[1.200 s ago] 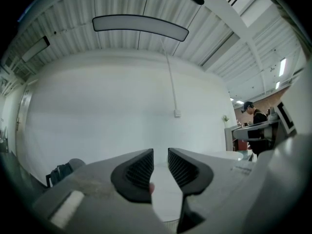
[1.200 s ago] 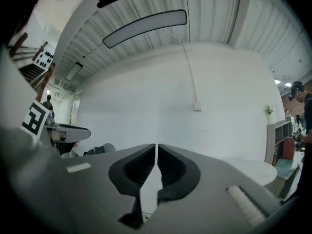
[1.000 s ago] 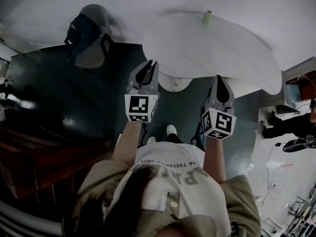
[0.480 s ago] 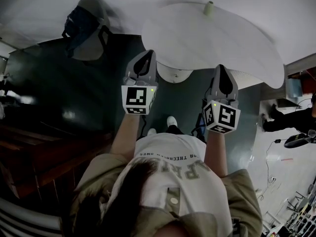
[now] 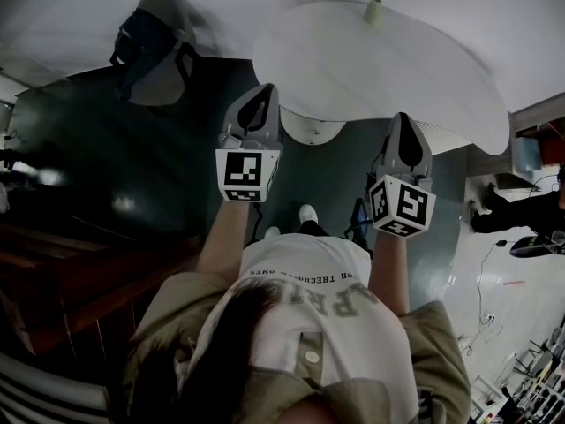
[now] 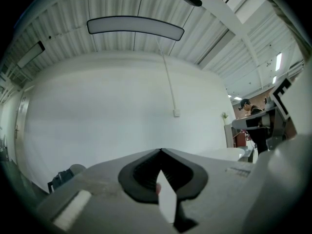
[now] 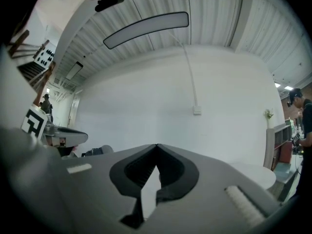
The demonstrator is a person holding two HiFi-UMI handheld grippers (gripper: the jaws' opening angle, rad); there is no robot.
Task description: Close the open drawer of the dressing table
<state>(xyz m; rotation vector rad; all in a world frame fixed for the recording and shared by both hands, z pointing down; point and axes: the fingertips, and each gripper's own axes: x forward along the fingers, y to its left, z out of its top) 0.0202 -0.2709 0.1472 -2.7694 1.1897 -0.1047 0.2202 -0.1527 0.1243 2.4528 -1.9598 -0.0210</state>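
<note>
Though head view shows only backs | gripper views: left tool (image 6: 160, 150) closed, empty | right tool (image 7: 157, 144) likewise

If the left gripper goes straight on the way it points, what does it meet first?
Probably the white wall; the left gripper aims level at it, with the white table to its right. Depth is unclear.
</note>
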